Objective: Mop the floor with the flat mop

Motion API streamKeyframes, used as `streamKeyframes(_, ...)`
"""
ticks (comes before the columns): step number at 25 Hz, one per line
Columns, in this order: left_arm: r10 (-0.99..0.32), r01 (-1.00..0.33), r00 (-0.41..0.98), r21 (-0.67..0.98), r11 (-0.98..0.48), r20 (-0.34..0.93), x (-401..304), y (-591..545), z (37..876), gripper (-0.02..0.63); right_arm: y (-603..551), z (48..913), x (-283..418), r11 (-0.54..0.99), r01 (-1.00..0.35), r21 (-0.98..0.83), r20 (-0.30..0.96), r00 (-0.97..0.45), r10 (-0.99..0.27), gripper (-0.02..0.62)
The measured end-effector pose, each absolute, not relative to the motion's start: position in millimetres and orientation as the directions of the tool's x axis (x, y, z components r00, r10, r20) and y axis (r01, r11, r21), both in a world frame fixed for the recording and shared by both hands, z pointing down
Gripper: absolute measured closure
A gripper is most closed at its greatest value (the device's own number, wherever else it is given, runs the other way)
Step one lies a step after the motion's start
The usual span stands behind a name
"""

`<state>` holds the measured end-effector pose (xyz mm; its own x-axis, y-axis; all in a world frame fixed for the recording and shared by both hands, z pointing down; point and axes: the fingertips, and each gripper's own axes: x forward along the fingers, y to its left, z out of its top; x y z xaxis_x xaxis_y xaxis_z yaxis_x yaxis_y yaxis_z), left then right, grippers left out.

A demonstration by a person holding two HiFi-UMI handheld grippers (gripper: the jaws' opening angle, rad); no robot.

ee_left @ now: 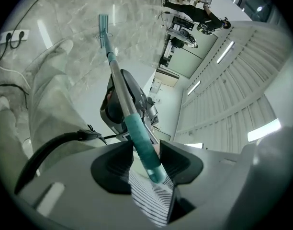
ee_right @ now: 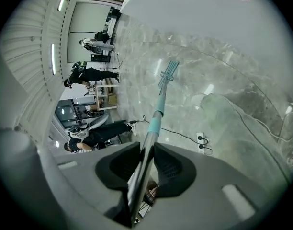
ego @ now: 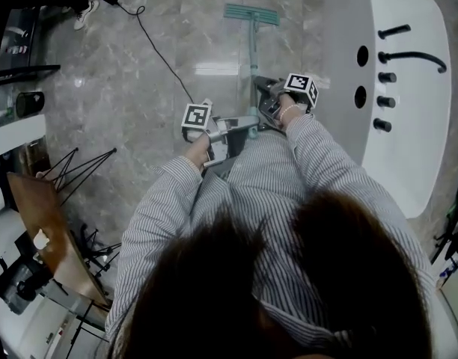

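The flat mop has a teal head (ego: 251, 13) lying on the grey marble floor (ego: 162, 43) ahead, with its pole (ego: 253, 51) running back toward me. My left gripper (ego: 240, 128) is shut on the pole's teal end grip (ee_left: 142, 145). Further up, my right gripper (ego: 265, 99) is shut on the metal pole (ee_right: 145, 164). In the right gripper view the mop head (ee_right: 169, 71) shows far off on the floor. In the left gripper view the mop head (ee_left: 104, 25) shows small at the top.
A white bathtub (ego: 408, 88) with black taps stands at the right. A black cable (ego: 158, 51) crosses the floor at left. A wooden chair (ego: 49, 230) and wire legs stand at lower left. People stand far off in both gripper views.
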<state>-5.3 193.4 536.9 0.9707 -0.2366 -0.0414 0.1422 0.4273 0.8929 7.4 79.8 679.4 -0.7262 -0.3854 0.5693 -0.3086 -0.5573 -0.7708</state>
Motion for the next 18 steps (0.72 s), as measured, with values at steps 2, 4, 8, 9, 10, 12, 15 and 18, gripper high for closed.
streamKeyframes(2,-0.258,0.152,0.965,0.89,0.43,-0.04,1.1,148.7,537.8,0.43,35.5,680.4,14.3,-0.563,-0.307,-0.767,0.574,-0.72,-0.39,0.503)
streamKeyframes(4,-0.298,0.173,0.954,0.88,0.441,-0.038,12.8,74.3,534.9,0.43,-36.3,680.9,24.8,-0.572,-0.324,-0.754,0.587,-0.724,-0.363,0.504)
streamKeyframes(8,-0.352,0.191,0.936,0.874,0.447,-0.024,24.8,-40.8,531.5,0.43,-150.2,683.2,37.2,-0.568,-0.367,-0.737,0.608,-0.726,-0.32,0.505)
streamKeyframes(9,-0.371,0.201,0.928,0.874,0.442,-0.026,25.2,-62.8,529.8,0.43,-172.3,683.6,38.9,-0.563,-0.374,-0.737,0.612,-0.723,-0.32,0.504)
streamKeyframes(10,-0.394,0.216,0.919,0.873,0.437,-0.03,25.3,-83.6,527.6,0.43,-192.4,682.4,39.9,-0.56,-0.377,-0.738,0.613,-0.722,-0.321,0.505)
streamKeyframes(12,-0.439,0.246,0.898,0.869,0.429,-0.037,24.5,-123.0,523.6,0.428,-230.7,677.7,39.3,-0.553,-0.37,-0.747,0.603,-0.727,-0.328,0.505)
streamKeyframes(15,-0.467,0.256,0.884,0.869,0.423,-0.033,25.0,-174.9,523.3,0.426,-283.8,675.8,39.7,-0.542,-0.368,-0.755,0.595,-0.732,-0.332,0.505)
streamKeyframes(18,-0.477,0.252,0.879,0.87,0.424,-0.022,26.0,-224.4,524.9,0.426,-332.1,672.4,39.3,-0.539,-0.389,-0.747,0.605,-0.733,-0.309,0.505)
